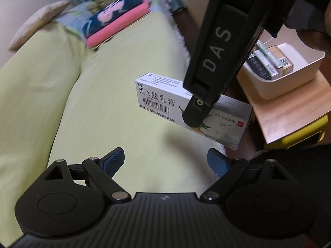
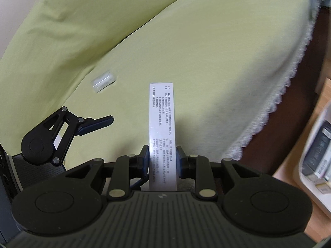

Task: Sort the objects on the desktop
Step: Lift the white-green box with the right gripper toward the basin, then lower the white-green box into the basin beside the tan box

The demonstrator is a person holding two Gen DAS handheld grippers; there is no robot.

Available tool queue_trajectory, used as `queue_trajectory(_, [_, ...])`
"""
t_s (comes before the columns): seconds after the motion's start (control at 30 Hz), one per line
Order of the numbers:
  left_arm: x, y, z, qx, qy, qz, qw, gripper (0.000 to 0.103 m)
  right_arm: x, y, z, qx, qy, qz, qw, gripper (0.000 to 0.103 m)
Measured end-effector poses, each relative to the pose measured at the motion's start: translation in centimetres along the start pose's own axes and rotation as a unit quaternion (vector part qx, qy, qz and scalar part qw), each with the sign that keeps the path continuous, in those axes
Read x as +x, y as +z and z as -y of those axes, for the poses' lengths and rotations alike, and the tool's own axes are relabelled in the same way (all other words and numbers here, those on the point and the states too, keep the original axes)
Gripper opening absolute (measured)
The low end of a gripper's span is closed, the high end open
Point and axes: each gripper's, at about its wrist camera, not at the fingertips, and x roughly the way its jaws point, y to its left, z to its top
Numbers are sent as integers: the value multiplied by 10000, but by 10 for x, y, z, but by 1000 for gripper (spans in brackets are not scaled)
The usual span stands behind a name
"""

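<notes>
Left wrist view: the left gripper (image 1: 165,161) is being held with its blue-padded fingers (image 1: 112,161) spread wide, and nothing is being gripped between them. Beyond it, the right gripper (image 1: 193,122) is being presented from above, its black fingers closed on the white rectangular cardboard ointment box (image 1: 157,101) printed with Chinese text and a barcode. The box is being carried clear above the pale green fabric sofa cover (image 1: 103,103), near its fringed edge. To the right, a white rectangular plastic bin (image 1: 289,82) is being supported on a light wooden side table (image 1: 289,111); several small boxes (image 1: 269,62) are being stored upright inside the bin. A folded stack of pink and patterned textiles (image 1: 115,24) is being kept at the far end of the sofa.

Right wrist view: the ointment box (image 2: 162,128) is being clamped by its near end between the right gripper (image 2: 162,159) fingers, its length pointing forward. The left gripper (image 2: 97,124) is being seen at the left. A small blurred pale object (image 2: 103,82) is lying on the sofa cover (image 2: 206,62); its identity cannot be told.
</notes>
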Motion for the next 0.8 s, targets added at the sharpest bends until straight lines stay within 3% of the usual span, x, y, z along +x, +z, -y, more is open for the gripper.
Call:
queue_trajectory(0.4, [33,80,57,795,-440,538,9944,89,-48,-22,81,911,-501,487,9934,23])
queue_trajectory(0.8, [77,122,106,1465,-918,662,9827,89,-74,-41,157,1542,-1039,696,9801,23])
